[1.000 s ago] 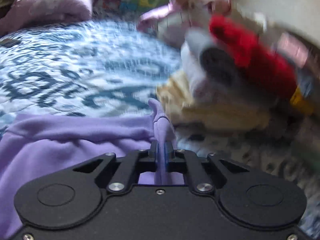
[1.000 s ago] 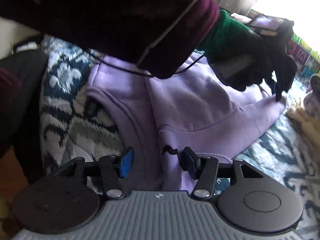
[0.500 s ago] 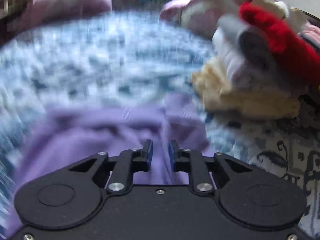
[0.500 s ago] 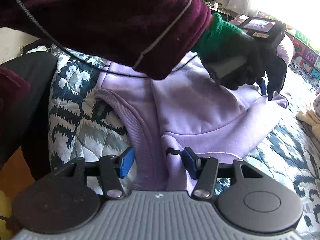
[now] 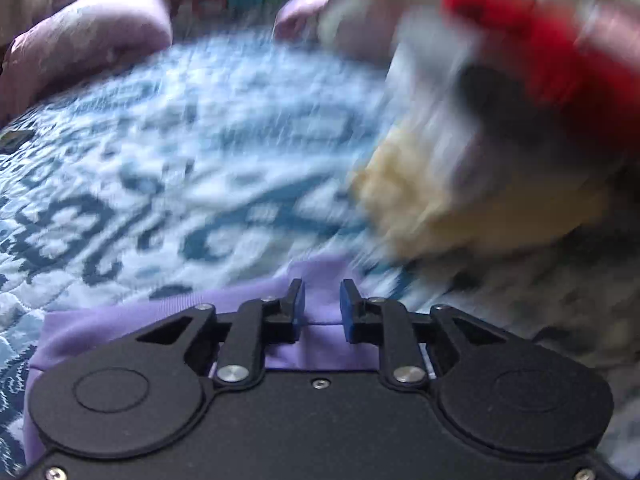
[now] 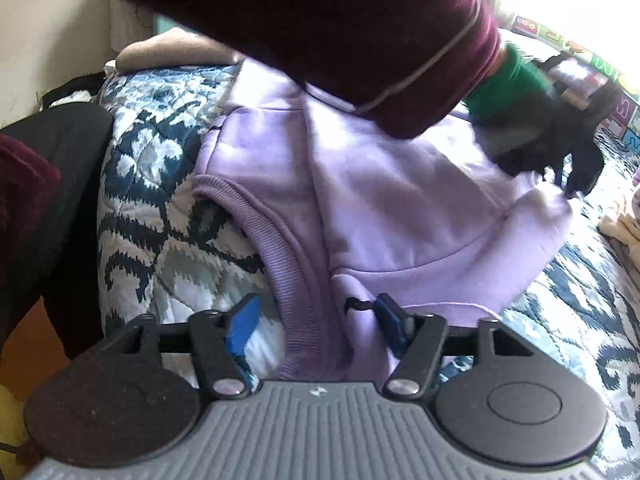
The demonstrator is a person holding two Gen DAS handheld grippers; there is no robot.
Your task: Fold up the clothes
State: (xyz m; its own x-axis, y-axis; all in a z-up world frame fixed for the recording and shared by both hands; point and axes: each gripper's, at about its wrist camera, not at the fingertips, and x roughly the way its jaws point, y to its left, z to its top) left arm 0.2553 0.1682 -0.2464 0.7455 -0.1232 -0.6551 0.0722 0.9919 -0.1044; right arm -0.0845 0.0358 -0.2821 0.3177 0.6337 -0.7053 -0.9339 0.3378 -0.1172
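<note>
A lilac hoodie (image 6: pixel 400 208) lies spread on a blue-and-white quilt (image 6: pixel 152 200). My right gripper (image 6: pixel 316 308) sits low over its ribbed hem (image 6: pixel 288 264). Its jaws are opening, the hem and a black drawcord stand between them, and the pads do not press on the cloth. In the right wrist view my left gripper (image 6: pixel 570 184), held by a gloved hand, hovers at the hoodie's far corner. The blurred left wrist view shows my left gripper (image 5: pixel 322 292) with its jaws opening a narrow gap over the lilac cloth (image 5: pixel 160 320), gripping nothing.
A heap of garments, cream (image 5: pixel 440 208) and red (image 5: pixel 560 80), lies on the quilt (image 5: pixel 180 140) to the right. A pink pillow (image 5: pixel 80 48) rests at the back left. A maroon sleeve (image 6: pixel 320 20) crosses above the hoodie. A dark trouser leg (image 6: pixel 60 152) stands at the bed's left edge.
My left gripper let go of the lilac fold it pinched, and its jaws parted as it slid across the hoodie's edge. My right gripper's jaws widened around the hem.
</note>
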